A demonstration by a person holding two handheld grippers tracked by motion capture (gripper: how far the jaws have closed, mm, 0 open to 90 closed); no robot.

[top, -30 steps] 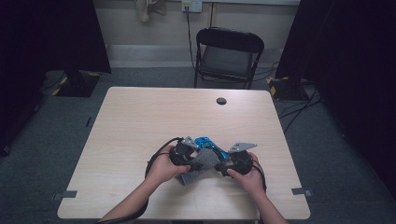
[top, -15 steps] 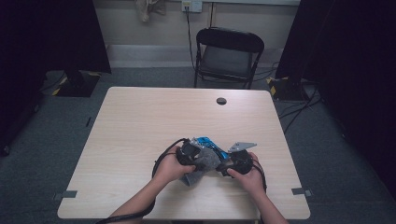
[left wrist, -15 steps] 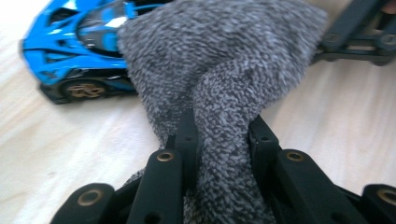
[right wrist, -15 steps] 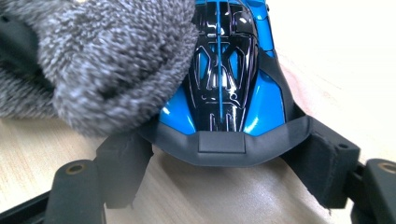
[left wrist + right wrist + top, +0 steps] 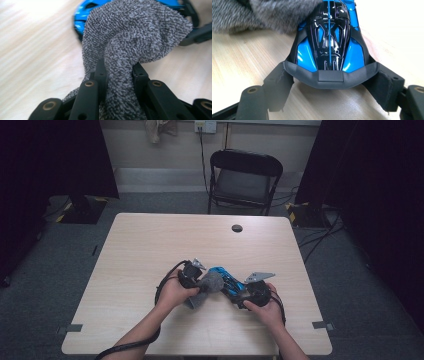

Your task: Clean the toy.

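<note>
Nearby, grey cloth (image 5: 207, 285) over blue toy car (image 5: 227, 281)

The table (image 5: 150, 245) is bare wood across the whole upper half of the high view, apart from 1 small dark round grommet (image 5: 237, 228) near the far edge, right of centre. Bare strips also run down the left and right sides and along the near edge. The centre-bottom is crowded: the left gripper (image 5: 196, 281), pinching a grey cloth (image 5: 207, 285), meets the right gripper (image 5: 245, 296), clamped around a blue toy car (image 5: 227, 279); cloth lies against car, so nothing passes between them. Cables loop beside each hand. A black folding chair (image 5: 245, 177) stands beyond the far edge.
</note>
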